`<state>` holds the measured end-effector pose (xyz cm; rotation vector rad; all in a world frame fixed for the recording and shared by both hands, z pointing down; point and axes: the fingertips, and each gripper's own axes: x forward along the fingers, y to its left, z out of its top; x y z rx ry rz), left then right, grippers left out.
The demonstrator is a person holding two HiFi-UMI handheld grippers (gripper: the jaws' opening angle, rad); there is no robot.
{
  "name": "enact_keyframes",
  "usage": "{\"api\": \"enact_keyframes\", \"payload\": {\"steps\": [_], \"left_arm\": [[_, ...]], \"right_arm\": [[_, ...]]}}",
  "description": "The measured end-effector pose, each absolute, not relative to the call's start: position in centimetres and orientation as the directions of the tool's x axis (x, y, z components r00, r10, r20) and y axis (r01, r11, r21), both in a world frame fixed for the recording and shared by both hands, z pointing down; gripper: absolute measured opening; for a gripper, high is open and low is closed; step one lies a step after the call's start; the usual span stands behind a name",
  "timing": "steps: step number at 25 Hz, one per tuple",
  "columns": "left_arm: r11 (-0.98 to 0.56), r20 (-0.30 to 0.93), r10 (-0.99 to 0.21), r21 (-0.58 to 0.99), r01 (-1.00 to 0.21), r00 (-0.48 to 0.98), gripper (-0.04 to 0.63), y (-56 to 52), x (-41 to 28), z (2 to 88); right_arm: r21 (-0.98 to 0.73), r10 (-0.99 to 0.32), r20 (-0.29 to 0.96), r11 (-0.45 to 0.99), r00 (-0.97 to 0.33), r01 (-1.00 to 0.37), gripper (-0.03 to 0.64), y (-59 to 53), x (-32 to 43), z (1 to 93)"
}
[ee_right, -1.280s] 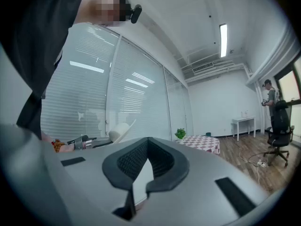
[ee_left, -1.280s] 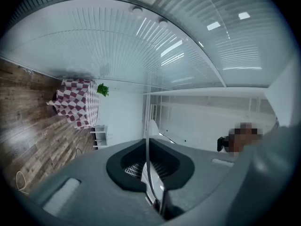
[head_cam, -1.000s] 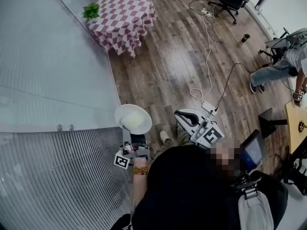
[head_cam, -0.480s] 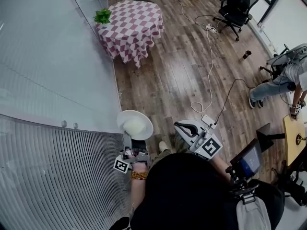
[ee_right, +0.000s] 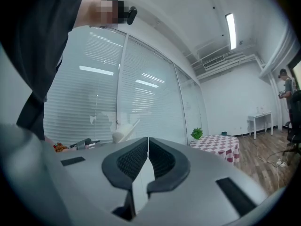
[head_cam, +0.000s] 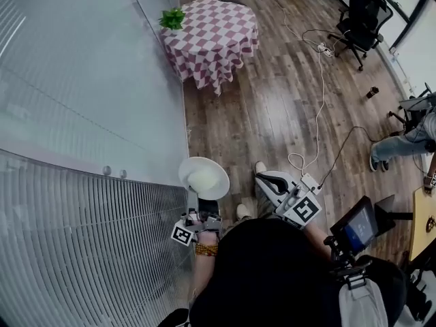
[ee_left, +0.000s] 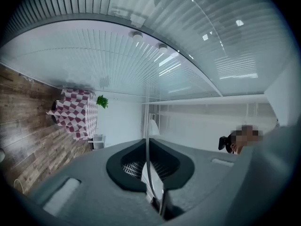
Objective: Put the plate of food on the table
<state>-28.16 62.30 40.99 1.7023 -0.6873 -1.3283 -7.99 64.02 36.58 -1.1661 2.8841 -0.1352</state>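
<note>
Beside the glass wall (head_cam: 82,80) — left gripper (head_cam: 203,201) clamps the plate (head_cam: 188,172) rim | right gripper (head_cam: 264,181) closed, empty | checked bench (head_cam: 214,36) well ahead

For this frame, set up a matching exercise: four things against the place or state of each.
Things:
1. plate
2. right gripper
3. potted plant
4. office chair

Place or state:
A. on the checkered table
B. shut, nothing between the jaws
C. on the wood floor, far right
D. rim clamped in the left gripper

Pairs: 1-D, 2-B, 3-A, 4-C
</note>
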Motion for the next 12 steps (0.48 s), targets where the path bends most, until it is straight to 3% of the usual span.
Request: {"api": "enact_keyframes", "payload": {"steps": [8,12], "left_arm": [[-0.458,-0.452,-0.863,0.889,0.030,0.227,0.015,59.5,-29.0,40.7],[-0.448,-0.439,-0.872,0.894,0.007,0.219,0.015,57.2,-28.6,40.6]], "right_arm": [[-0.108,-0.614,-0.017,0.786,-0.789,-0.609,0.014,58.4,-8.8,36.2],[-0.131,-0.611,0.033,0.782,-0.791,-0.609,0.014,55.5,-8.1,36.5]]}}
